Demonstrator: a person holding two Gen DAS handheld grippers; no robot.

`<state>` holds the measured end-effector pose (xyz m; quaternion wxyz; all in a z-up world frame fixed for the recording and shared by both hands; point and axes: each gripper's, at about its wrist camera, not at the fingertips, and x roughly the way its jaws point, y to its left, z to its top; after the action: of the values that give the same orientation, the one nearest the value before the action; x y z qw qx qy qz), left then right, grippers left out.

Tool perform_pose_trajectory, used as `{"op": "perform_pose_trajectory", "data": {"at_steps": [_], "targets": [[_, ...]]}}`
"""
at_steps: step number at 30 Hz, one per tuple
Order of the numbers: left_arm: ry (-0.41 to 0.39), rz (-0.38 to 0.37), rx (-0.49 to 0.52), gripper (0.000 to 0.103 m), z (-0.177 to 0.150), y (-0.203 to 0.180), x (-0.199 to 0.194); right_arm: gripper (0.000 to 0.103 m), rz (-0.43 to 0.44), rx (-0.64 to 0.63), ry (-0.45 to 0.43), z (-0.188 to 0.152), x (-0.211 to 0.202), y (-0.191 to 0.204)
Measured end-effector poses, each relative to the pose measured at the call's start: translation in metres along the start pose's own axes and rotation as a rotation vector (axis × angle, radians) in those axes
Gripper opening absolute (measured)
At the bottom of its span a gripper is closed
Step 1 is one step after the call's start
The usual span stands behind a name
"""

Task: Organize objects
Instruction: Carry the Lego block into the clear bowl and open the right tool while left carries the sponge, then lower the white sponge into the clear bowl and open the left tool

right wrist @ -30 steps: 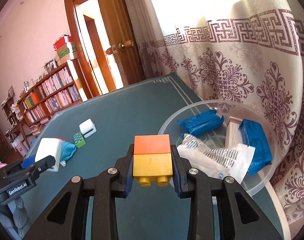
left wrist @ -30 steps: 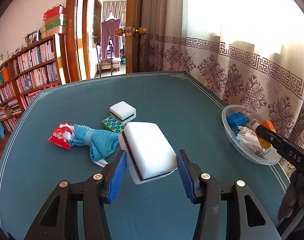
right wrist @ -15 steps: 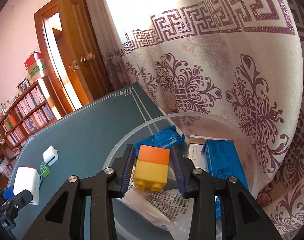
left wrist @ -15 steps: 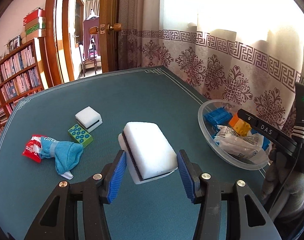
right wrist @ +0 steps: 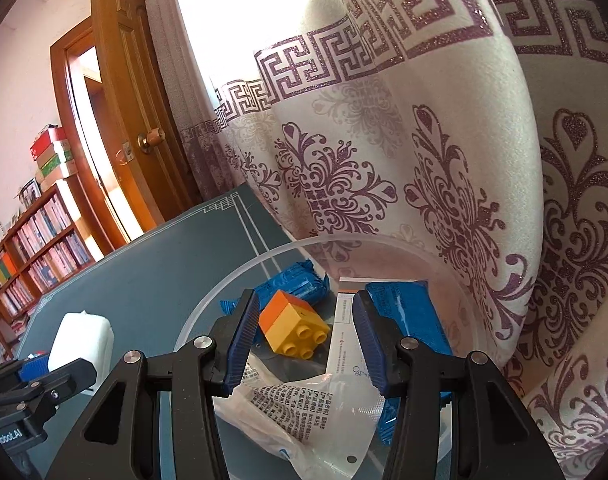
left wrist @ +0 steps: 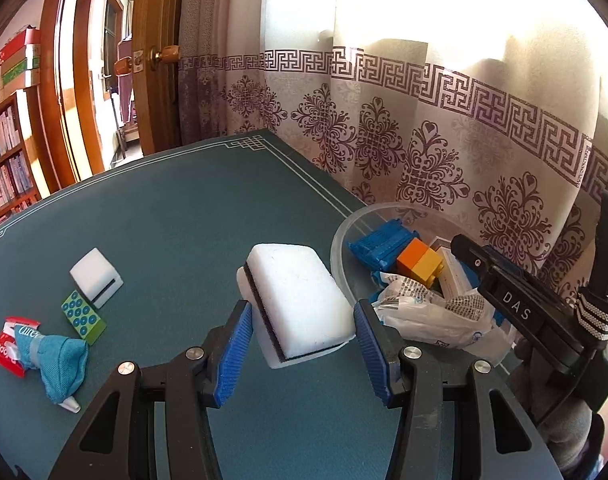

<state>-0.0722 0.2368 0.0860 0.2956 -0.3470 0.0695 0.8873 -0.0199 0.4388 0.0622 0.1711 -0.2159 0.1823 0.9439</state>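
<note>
The right gripper (right wrist: 306, 336) hung over the clear bowl (right wrist: 207, 312), its jaws having just been opening; they stood apart, and the orange-and-yellow block (right wrist: 293, 328) lay loose between them, tilted, touching neither pad, resting among the blue packets (right wrist: 299, 282) and a white printed bag (right wrist: 304, 412) in the bowl. The left gripper (left wrist: 299, 340) held a white sponge (left wrist: 297, 292) with a dark layer, its blue pads against the sponge's sides, above the green table (left wrist: 183, 216) just beside the bowl's rim; the sponge tilted upward away from the camera. Farther left on the table lay a smaller white sponge (left wrist: 95, 276), a green dotted block (left wrist: 83, 316) touching it, and a blue cloth (left wrist: 59, 360) over a red packet (left wrist: 7, 348); a patterned curtain (left wrist: 424, 120) hung behind the bowl.
</note>
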Motion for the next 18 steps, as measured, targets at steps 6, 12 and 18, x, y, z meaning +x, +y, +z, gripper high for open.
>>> {"op": "perform_pose_trajectory", "data": {"at_steps": [6,12,18], "targets": [[-0.004,-0.049,0.064,0.055,0.016,-0.021,0.023,0.05,-0.007,0.008,-0.01,-0.002,-0.001,-0.003],[0.007,-0.115,0.109,0.057,0.028,-0.039,0.046,0.05,-0.025,0.015,-0.025,-0.003,-0.003,-0.005],[0.007,-0.185,0.11,0.08,0.035,-0.04,0.06,0.05,-0.059,0.04,-0.054,-0.002,-0.008,-0.012]]}}
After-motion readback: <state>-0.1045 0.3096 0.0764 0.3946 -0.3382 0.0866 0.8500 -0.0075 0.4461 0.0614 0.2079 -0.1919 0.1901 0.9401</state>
